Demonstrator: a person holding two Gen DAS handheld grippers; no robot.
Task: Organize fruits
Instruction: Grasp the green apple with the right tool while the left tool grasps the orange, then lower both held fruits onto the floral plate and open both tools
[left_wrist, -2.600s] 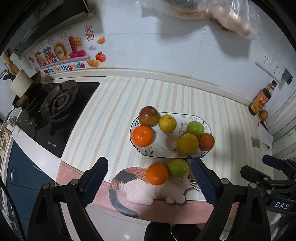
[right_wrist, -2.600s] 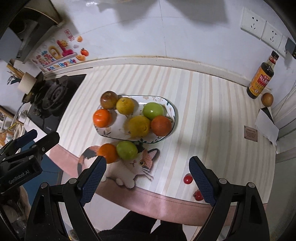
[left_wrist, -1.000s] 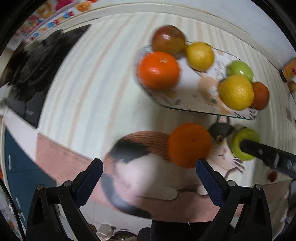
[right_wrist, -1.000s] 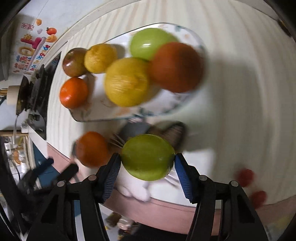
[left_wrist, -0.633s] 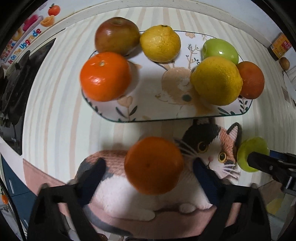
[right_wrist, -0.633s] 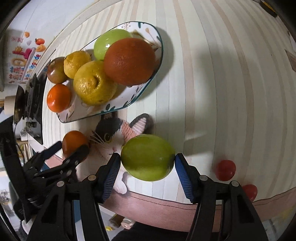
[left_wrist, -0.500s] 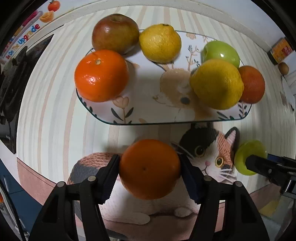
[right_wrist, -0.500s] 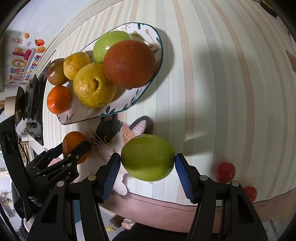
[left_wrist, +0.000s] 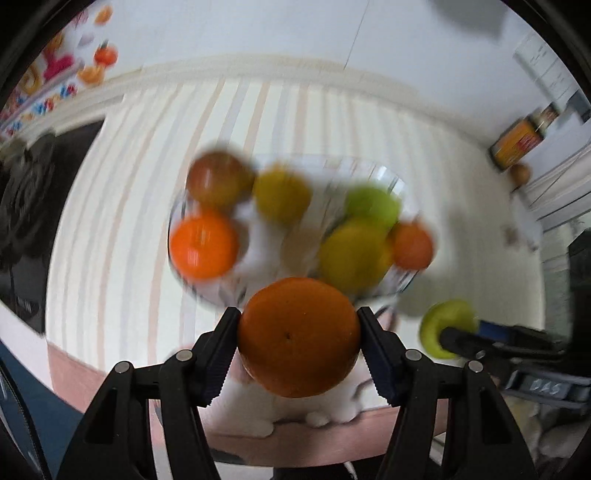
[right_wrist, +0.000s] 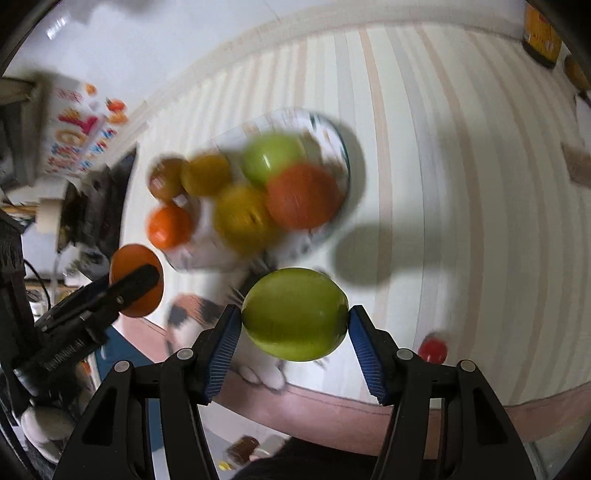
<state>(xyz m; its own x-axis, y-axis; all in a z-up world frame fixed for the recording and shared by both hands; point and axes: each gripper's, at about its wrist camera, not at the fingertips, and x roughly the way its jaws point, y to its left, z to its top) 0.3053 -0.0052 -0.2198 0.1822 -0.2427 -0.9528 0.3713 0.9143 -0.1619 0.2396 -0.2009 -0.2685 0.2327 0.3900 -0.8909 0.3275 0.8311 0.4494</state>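
Your left gripper (left_wrist: 298, 349) is clamped on the orange (left_wrist: 298, 336), its navel dimple facing the camera, held above the cat mat (left_wrist: 258, 417) just short of the plate (left_wrist: 400, 184). Your right gripper (right_wrist: 294, 341), jaws closing, grips the green fruit (right_wrist: 294, 329), long axis running pad to pad. Writing everywhere is too blurred to read.
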